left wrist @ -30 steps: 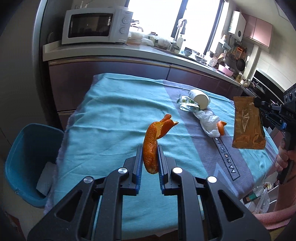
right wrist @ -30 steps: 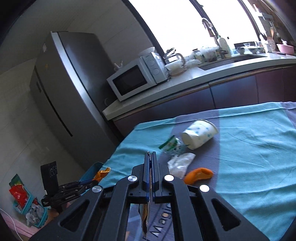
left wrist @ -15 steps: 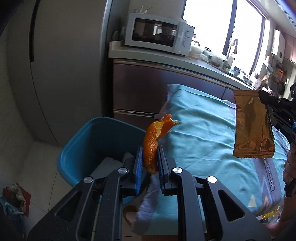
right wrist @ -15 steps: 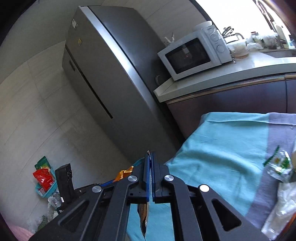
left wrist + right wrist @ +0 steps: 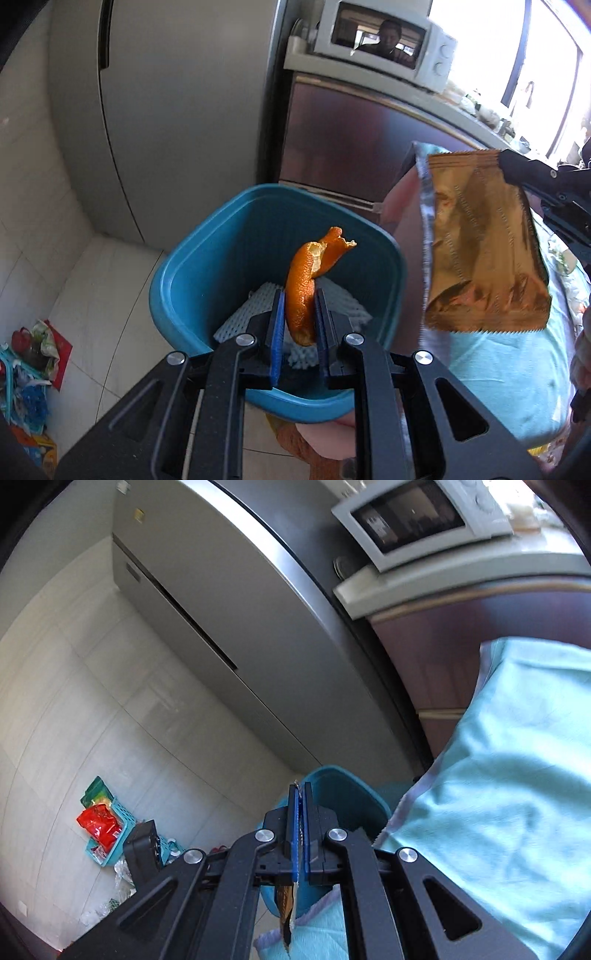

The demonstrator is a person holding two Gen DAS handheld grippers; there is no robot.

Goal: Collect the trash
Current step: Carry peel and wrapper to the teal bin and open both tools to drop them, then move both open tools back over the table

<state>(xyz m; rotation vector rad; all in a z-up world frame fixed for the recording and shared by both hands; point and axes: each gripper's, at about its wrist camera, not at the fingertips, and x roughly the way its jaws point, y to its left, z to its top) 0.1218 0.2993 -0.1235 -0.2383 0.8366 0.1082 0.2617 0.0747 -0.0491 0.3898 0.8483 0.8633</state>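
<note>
We are holding the left gripper (image 5: 299,325) over the blue bin (image 5: 184,280), its jaws pinching an orange peel (image 5: 306,284) by the lower end — the curled upper end is sticking up past the blue pads, with the bin's open mouth right behind it. A white foam net (image 5: 343,306) is lying at the bottom of the bin. The bin is standing on the pale tiled floor (image 5: 85,295), just beside the edge of the tabletop, which is covered by a teal cloth (image 5: 517,775).

We are carrying a golden-brown snack wrapper (image 5: 484,243) in the right gripper (image 5: 300,827), whose jaws are pressed together on the wrapper's top corner. In the left wrist view the wrapper is hanging flat and open-faced to the right of the bin, above the cloth's edge; in the right wrist view only its thin edge is showing between the pads and below them, with the bin's rim just beyond the fingertips.

Behind the bin a grey refrigerator (image 5: 229,620) is standing next to a dark cabinet, and a white microwave (image 5: 384,40) is sitting on the counter above — a small teal basket (image 5: 110,834) with red packets is resting on the floor farther off.
</note>
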